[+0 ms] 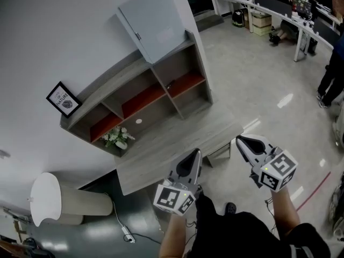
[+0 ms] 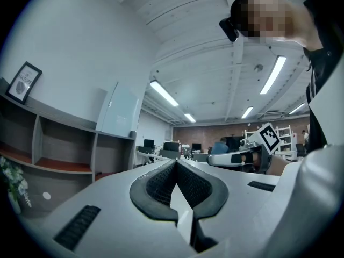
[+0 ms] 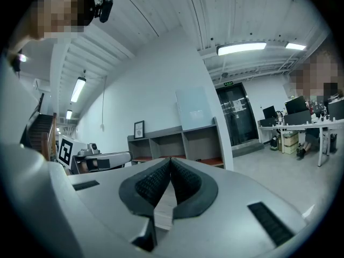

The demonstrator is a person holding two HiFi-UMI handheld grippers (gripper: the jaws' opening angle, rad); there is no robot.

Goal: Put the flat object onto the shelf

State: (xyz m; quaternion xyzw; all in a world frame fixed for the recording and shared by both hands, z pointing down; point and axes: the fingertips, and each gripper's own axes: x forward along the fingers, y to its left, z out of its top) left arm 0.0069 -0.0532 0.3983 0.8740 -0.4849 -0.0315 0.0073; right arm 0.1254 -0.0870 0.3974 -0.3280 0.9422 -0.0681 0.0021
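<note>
Two grippers, left gripper & right gripper, both jaws closed w/ nothing between, hover by table front edge, well apart from flat panel standing on shelf top, rt end, against wall; framed pic top left, plant low left bay, open floor rt

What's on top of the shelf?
A small framed picture sits at one end of the shelf, and a flat grey board stands at the other. Whatever is behind the board is covered.
</note>
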